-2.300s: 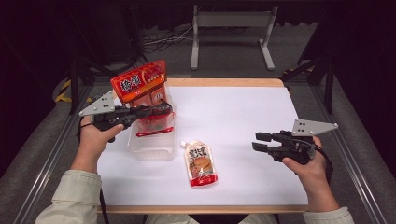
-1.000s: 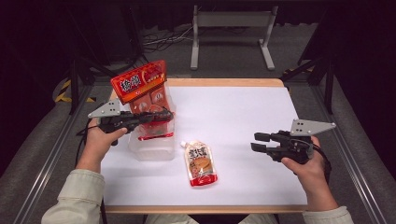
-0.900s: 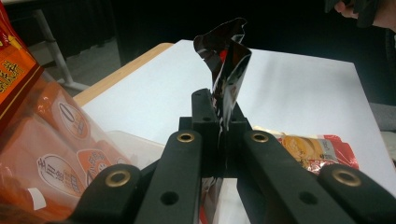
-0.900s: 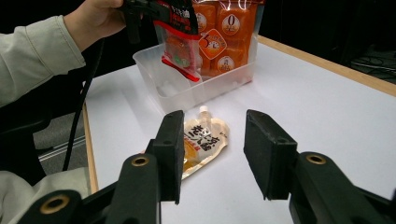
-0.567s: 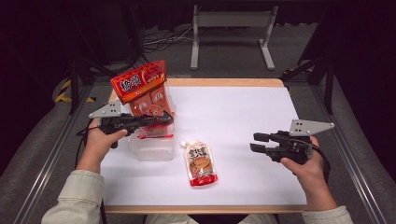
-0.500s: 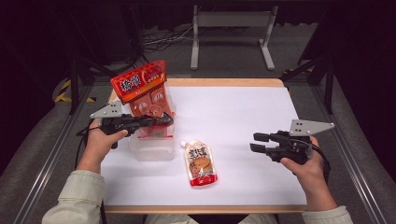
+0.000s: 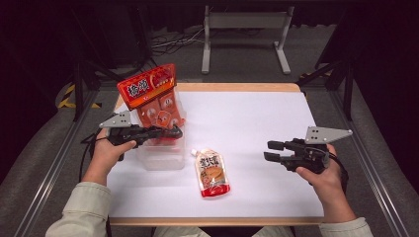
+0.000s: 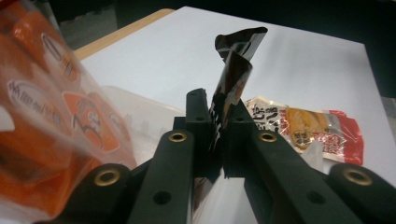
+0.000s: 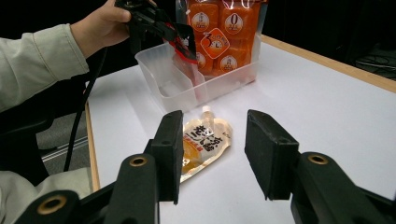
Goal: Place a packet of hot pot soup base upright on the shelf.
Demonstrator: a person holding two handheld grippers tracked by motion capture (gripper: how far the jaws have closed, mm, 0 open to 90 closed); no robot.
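Observation:
My left gripper holds a small dark and red packet over a clear plastic container. Its jaws have just been opening a little, and the packet still stands pinched between the pads. From the right gripper view, the packet hangs down into the container. A large orange bag of sweets stands in the container's far end. A spouted pouch lies flat on the white table. My right gripper hovers open at the right, pointing at the pouch, nothing between its jaws.
The white tabletop has a wooden far edge. A metal stand and cables lie on the floor beyond it. Metal rails run along both sides of the table.
The left gripper has drifted slightly toward the near side, lowering the packet over the container. The right gripper has kept still.

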